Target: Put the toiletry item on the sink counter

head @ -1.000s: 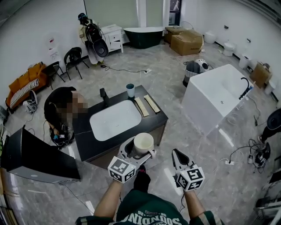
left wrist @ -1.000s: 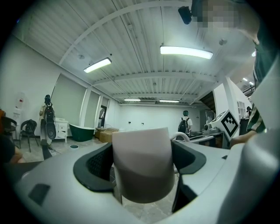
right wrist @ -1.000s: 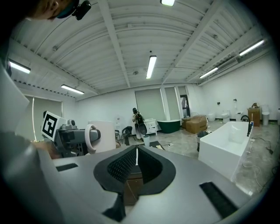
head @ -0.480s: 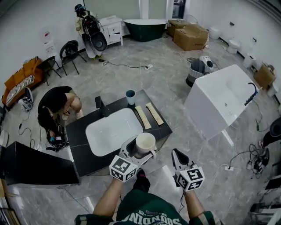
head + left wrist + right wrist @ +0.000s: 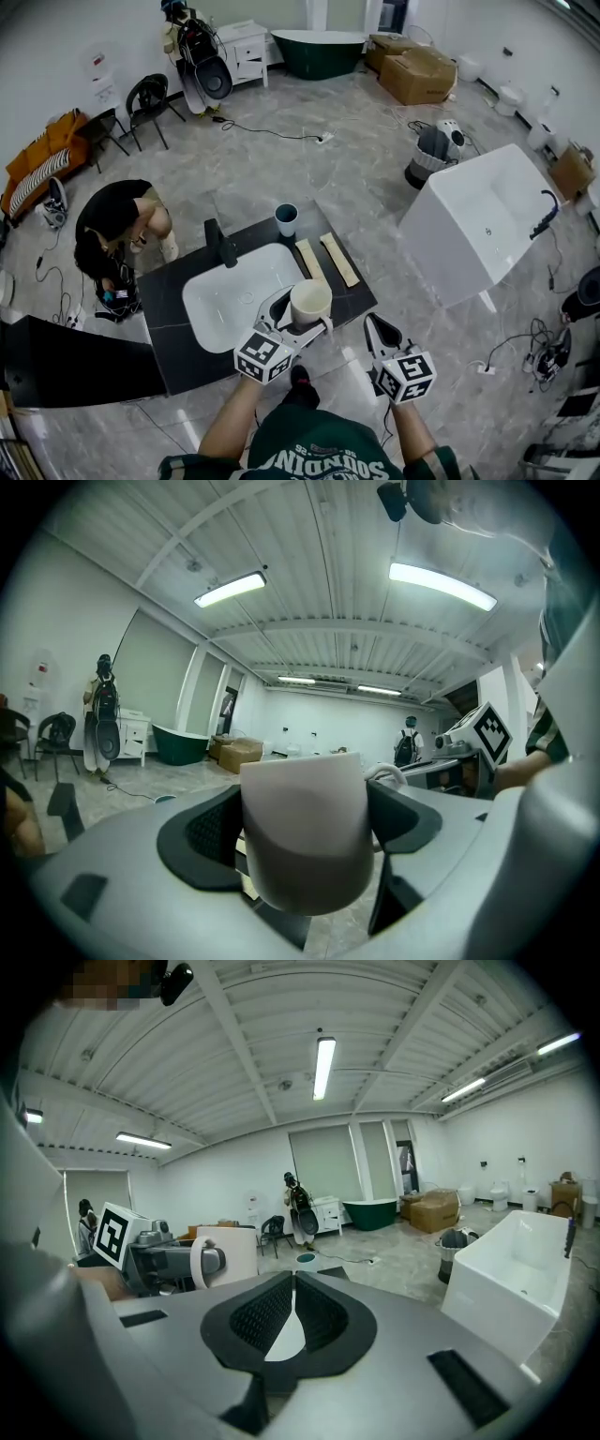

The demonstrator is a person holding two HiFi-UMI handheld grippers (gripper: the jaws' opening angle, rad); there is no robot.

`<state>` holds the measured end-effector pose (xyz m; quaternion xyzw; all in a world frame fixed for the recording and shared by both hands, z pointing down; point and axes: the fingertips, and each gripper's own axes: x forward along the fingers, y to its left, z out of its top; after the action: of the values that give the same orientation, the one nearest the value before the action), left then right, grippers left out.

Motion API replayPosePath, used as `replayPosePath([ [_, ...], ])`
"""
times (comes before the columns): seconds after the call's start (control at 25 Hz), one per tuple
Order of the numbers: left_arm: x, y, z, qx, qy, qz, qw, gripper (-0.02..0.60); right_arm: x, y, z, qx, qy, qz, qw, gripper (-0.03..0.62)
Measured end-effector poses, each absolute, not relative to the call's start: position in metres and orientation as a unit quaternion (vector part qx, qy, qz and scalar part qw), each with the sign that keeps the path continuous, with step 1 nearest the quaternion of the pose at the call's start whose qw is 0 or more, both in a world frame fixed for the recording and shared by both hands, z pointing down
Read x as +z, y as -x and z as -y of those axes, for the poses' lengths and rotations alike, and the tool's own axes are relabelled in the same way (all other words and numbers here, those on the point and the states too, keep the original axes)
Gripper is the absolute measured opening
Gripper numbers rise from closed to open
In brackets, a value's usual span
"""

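Pinching a cream cup (image 5: pixel 309 301) between its jaws, the left gripper (image 5: pixel 298 319) holds it over the dark worktop's (image 5: pixel 171 307) near edge, beside the white basin (image 5: pixel 230 295). The right gripper (image 5: pixel 377 330) is empty, its jaws pressed together.

Your left gripper (image 5: pixel 292 317) holds a cream cup (image 5: pixel 310 301) upright over the near edge of the dark sink counter (image 5: pixel 352 292), just beside the white basin (image 5: pixel 230 302). Your right gripper (image 5: pixel 377 330) hangs over the floor, apart from the counter. 2 wooden strips (image 5: pixel 339 260) and a teal cup (image 5: pixel 286 219) sit on the counter's far side.
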<state>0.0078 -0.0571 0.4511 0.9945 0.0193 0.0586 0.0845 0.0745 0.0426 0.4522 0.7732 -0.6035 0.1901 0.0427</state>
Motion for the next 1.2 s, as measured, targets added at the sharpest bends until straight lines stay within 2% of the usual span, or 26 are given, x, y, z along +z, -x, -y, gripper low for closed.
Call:
replayPosePath([
  [0.6,0.459,-0.04,0.108,0.053,-0.994,0.001,0.098,0.426,0.461,-0.109,0.018,0.194,-0.745,0.635,0.063,0.043],
  [0.88,0.462,-0.077,0.124,0.069,-0.994,0.038,0.077,0.426,0.461,-0.155,0.062,0.186,-0.709,0.678,0.053,0.043],
  [1.2,0.468,-0.127,0.161,0.077,-0.981,0.155,0.086,0.426,0.473,-0.217,0.124,0.201,-0.617,0.759,0.059,0.043],
])
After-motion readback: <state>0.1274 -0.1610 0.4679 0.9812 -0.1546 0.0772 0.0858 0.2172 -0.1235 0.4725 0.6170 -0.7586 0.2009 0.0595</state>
